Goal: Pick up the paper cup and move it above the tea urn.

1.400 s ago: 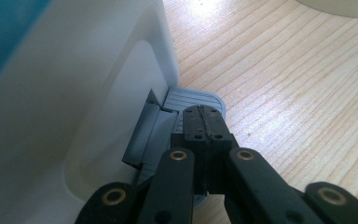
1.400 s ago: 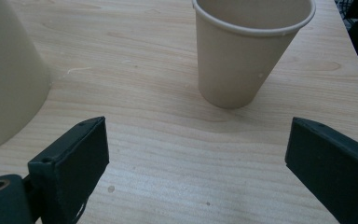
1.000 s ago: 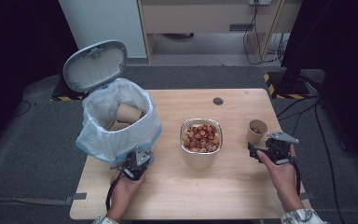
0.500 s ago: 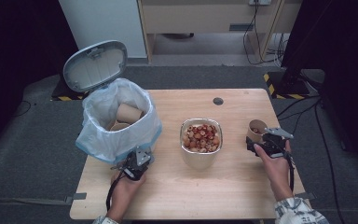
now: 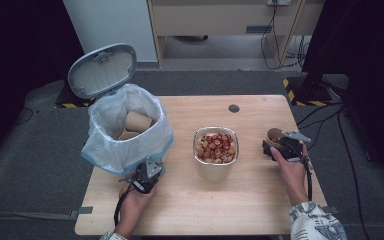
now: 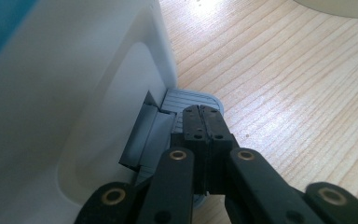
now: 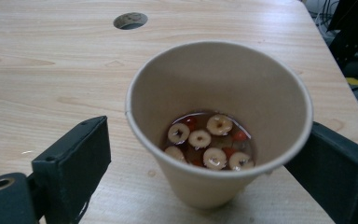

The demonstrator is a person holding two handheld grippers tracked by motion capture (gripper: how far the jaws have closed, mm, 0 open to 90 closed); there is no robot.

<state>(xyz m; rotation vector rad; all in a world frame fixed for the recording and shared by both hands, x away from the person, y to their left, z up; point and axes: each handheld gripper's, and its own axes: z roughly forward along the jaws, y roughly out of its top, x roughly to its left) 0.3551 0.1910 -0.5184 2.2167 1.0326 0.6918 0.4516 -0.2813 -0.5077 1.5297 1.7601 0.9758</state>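
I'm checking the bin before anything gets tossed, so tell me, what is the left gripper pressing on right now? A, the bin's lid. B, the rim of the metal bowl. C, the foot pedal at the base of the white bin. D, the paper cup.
C: in the left gripper view the shut left gripper rests on the grey ribbed pedal at the foot of the white bin.

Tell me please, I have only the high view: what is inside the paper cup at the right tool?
Observer: The paper cup holds fruit slices floating in reddish liquid.
Operator: Is the right tool gripping it?
Observer: Not yet. The right tool has just been closing its jaws with the cup between them, but one pad stands apart from the wall.
Operator: And the left tool?
Observer: The left tool is shut, its tip on the grey pedal of the white bin.
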